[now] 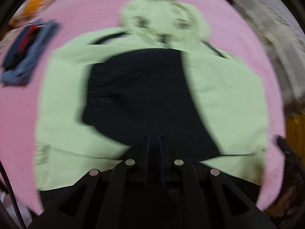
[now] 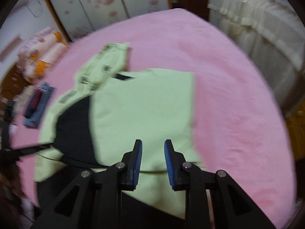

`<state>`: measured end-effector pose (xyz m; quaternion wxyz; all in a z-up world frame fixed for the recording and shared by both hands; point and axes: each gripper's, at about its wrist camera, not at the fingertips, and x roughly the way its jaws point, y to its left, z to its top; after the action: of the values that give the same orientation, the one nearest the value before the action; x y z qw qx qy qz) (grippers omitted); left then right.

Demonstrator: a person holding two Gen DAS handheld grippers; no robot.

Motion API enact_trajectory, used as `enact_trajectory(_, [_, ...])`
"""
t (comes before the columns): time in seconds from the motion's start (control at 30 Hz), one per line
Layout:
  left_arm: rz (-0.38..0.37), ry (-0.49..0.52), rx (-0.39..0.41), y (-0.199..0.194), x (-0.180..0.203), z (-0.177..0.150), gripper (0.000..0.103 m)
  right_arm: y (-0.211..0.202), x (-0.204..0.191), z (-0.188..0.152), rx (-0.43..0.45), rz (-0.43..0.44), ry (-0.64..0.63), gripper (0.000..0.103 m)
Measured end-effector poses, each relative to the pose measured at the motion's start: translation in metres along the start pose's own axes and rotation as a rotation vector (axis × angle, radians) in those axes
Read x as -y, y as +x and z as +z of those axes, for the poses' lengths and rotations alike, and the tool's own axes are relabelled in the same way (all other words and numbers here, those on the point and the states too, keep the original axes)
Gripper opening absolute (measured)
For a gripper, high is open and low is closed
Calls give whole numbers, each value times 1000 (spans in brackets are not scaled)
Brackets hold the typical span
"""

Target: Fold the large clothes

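Note:
A light green hooded jacket (image 1: 225,95) lies spread on the pink bed sheet (image 1: 91,5). Its printed hood (image 1: 162,21) points away from me, and a black inner panel (image 1: 143,91) shows down the middle. My left gripper (image 1: 153,138) hovers over the black panel near the hem, shut, with nothing seen between its pads. In the right wrist view one green side of the jacket (image 2: 143,110) lies folded over the black panel (image 2: 76,129). My right gripper (image 2: 153,143) hangs above that green fold near its lower edge, open, holding nothing. Both views are motion-blurred.
A small stack of folded blue and dark clothes (image 2: 38,105) lies on the sheet left of the jacket. Pink-and-orange packs (image 2: 42,55) sit beyond the bed's left corner, by wardrobe doors (image 2: 95,3). Cream frilled fabric (image 2: 257,28) borders the right side. Bare pink sheet (image 2: 228,95) lies right of the jacket.

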<state>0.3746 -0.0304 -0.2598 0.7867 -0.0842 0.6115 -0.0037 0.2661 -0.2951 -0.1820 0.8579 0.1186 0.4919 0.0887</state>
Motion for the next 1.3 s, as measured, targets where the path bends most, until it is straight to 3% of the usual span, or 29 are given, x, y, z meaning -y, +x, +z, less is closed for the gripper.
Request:
enact_trajectory(0.03, [-24, 10, -12, 6, 10, 1, 8, 8, -5, 1, -22, 57, 16, 22])
enact_trajectory(0.07, [-39, 16, -26, 12, 20, 3, 8, 19, -10, 1, -48, 113, 33, 11])
enact_trajectory(0.13, [-49, 10, -53, 29, 33, 6, 8, 47, -24, 0, -111, 183, 56, 1])
enact_trajectory(0.2, [-56, 10, -67, 46, 39, 11, 8, 75, -36, 0, -166, 225, 62, 1])
enact_trajectory(0.27, [-11, 13, -80, 61, 39, 14, 8, 99, -43, -1, -220, 243, 73, 1])
enact_trajectory(0.37, [21, -50, -40, 68, 21, 21, 8, 121, -38, -2, -277, 197, 78, 0])
enact_trajectory(0.43, [72, -73, -11, 66, 5, 24, 8, 121, -25, 0, -265, 190, 100, 0])
enact_trajectory(0.57, [319, -134, 28, 61, -44, 26, 8, 101, 18, 10, -198, 82, 121, 0])
enact_trajectory(0.6, [330, -156, 30, 60, -54, 26, 8, 96, 32, 12, -182, 10, 124, 0])
enact_trajectory(0.63, [287, -193, 34, 59, -68, 27, 7, 90, 49, 15, -166, -58, 131, 0])
enact_trajectory(0.7, [212, -251, 30, 58, -82, 27, 5, 82, 79, 17, -148, -64, 189, 0])
enact_trajectory(0.8, [243, -261, 21, 55, -78, 31, 7, 71, 92, 22, -125, -207, 163, 0])
enact_trajectory(0.87, [241, -272, 20, 50, -68, 34, 13, 62, 105, 26, -85, -107, 238, 0])
enact_trajectory(0.93, [183, -271, 44, 41, -55, 37, 13, 58, 111, 28, -39, 20, 332, 0])
enact_trajectory(1.0, [113, -241, 77, 34, -36, 39, 15, 61, 100, 35, -16, 113, 341, 0])
enact_trajectory(1.17, [-58, -161, 83, 48, 19, 65, 15, 108, 29, 50, -91, 302, 185, 0])
enact_trajectory(1.3, [-2, -103, 114, 68, 40, 99, 15, 154, -27, 53, -185, 339, 2, 0])
